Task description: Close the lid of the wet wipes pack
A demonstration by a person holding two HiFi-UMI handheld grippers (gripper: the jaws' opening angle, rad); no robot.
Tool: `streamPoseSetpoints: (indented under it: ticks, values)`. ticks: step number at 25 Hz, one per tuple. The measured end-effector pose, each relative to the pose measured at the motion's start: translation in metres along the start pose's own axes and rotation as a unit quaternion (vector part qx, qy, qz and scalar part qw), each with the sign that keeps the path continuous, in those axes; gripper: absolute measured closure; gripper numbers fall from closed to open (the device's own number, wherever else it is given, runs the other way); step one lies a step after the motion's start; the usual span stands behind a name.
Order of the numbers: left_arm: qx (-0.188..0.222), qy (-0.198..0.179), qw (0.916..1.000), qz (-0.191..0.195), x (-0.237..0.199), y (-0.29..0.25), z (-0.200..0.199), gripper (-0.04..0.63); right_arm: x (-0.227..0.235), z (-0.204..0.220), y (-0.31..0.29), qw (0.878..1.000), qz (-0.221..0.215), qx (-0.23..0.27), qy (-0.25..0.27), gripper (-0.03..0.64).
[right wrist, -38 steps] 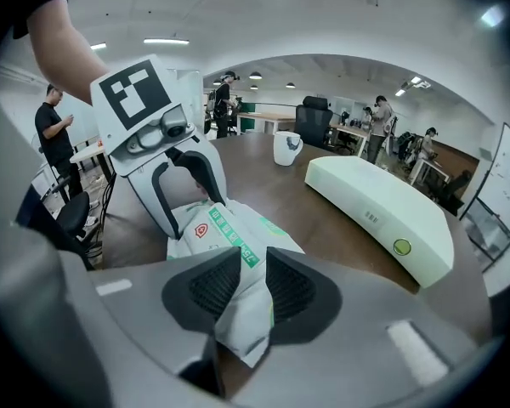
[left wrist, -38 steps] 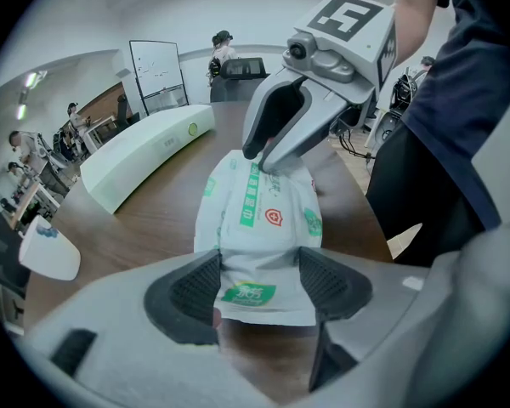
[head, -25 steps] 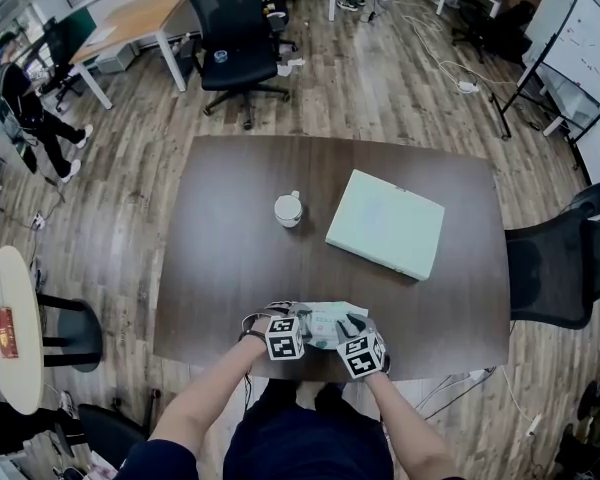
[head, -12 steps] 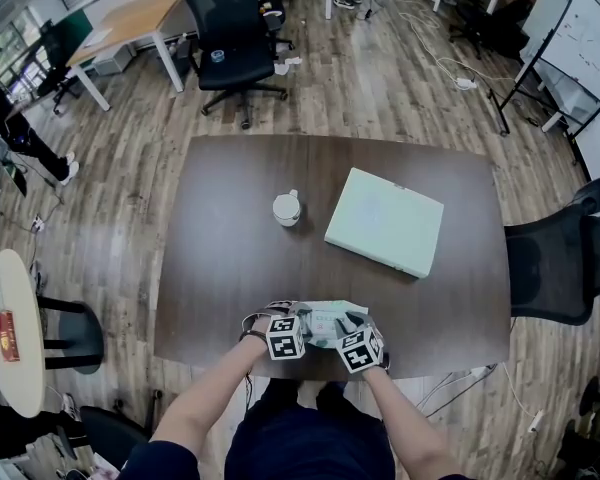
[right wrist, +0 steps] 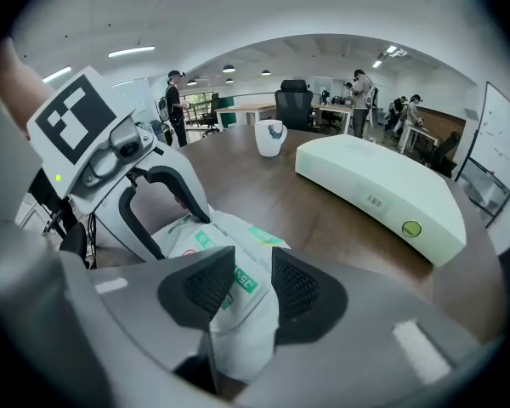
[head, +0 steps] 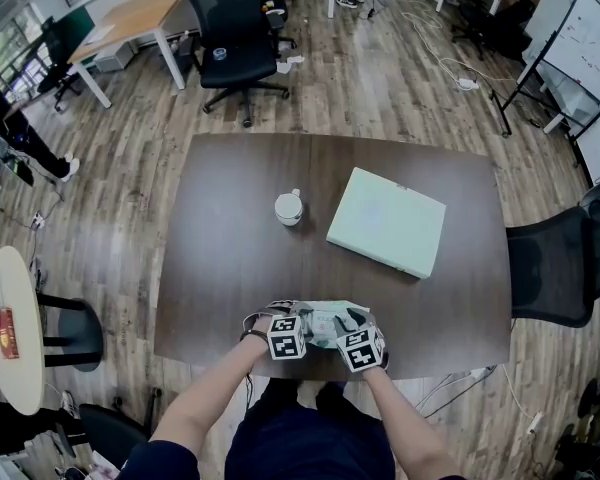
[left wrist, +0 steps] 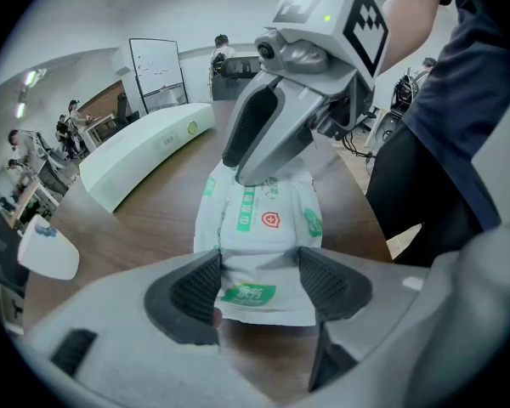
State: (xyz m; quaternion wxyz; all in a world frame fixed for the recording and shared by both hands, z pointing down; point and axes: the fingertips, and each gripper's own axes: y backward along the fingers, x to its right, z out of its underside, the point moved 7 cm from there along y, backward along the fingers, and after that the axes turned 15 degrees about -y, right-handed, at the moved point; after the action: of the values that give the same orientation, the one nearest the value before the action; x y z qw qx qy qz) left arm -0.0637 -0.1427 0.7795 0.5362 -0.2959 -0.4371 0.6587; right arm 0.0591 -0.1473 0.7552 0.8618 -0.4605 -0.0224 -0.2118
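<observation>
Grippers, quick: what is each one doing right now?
Left gripper: closed on the wet wipes pack.
Right gripper: gripping the pack's other end; its jaws have just been opening a little.

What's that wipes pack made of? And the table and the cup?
The wet wipes pack looks like thin, soft plastic film, slightly glossy: it crumples and folds. The table looks like dark wood or a wood-look laminate, matte, with faint grain. The cup is probably glazed ceramic: white, smooth and shiny, though plastic is possible.
</observation>
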Motion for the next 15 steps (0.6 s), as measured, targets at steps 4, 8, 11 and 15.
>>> streamPoseSetpoints:
  ticks: [4,8,11,15]
  values:
    - [-0.004,-0.002,1.0000,-0.003,-0.001,-0.001,0.001,0.314,-0.006,-0.004,-0.010,1.000,-0.011,-0.016,0.008,0.449]
    - [-0.004,-0.003,1.0000,-0.004,-0.005,0.000,0.000,0.314,-0.009,-0.009,-0.013,0.998,-0.002,-0.039,0.039,0.460]
    - [0.002,0.001,1.0000,0.002,-0.004,0.002,-0.001,0.314,-0.007,-0.008,-0.016,0.999,-0.015,-0.040,0.026,0.463]
    - [0.004,0.002,1.0000,0.005,-0.004,0.001,-0.002,0.314,-0.005,-0.005,-0.016,0.999,-0.016,-0.032,0.017,0.462]
